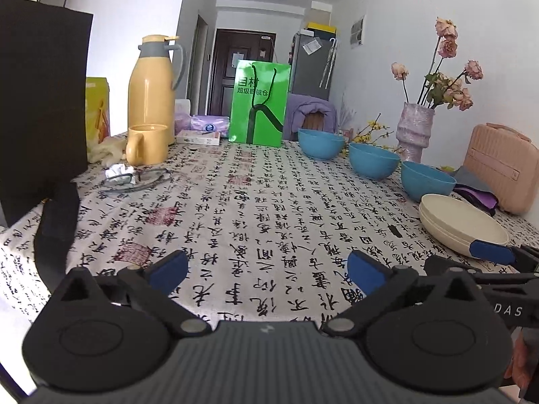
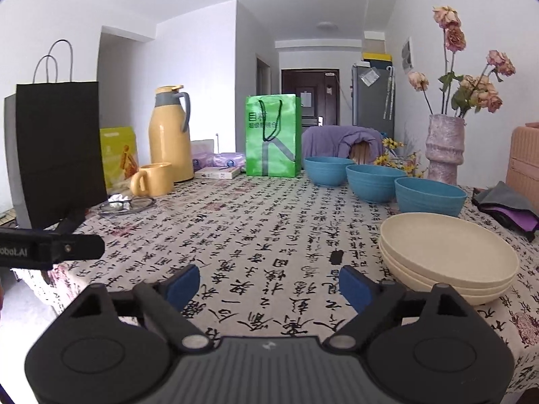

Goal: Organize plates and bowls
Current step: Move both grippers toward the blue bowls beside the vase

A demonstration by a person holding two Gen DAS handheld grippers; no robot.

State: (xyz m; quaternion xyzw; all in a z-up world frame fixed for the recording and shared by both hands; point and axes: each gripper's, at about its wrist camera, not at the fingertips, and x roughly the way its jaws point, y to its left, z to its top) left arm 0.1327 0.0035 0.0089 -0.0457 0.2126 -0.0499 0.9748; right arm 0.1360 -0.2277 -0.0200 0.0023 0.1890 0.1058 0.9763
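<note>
Three blue bowls (image 2: pixel 374 181) look empty, far right on the desk (image 2: pixel 256 235). Cream plates (image 2: pixel 448 256) sit stacked nearer. Both tongs, left (image 1: pixel 267 267) and right (image 2: pixel 269 284), are wide open, holding nothing.

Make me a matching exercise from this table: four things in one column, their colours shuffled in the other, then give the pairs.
Things:
1. stack of plates
2. nearest bowl
3. thermos jug
4. tall paper bag at the left edge

Colours:
A. black
B. blue
C. cream
D. yellow

Pairs: 1-C, 2-B, 3-D, 4-A
</note>
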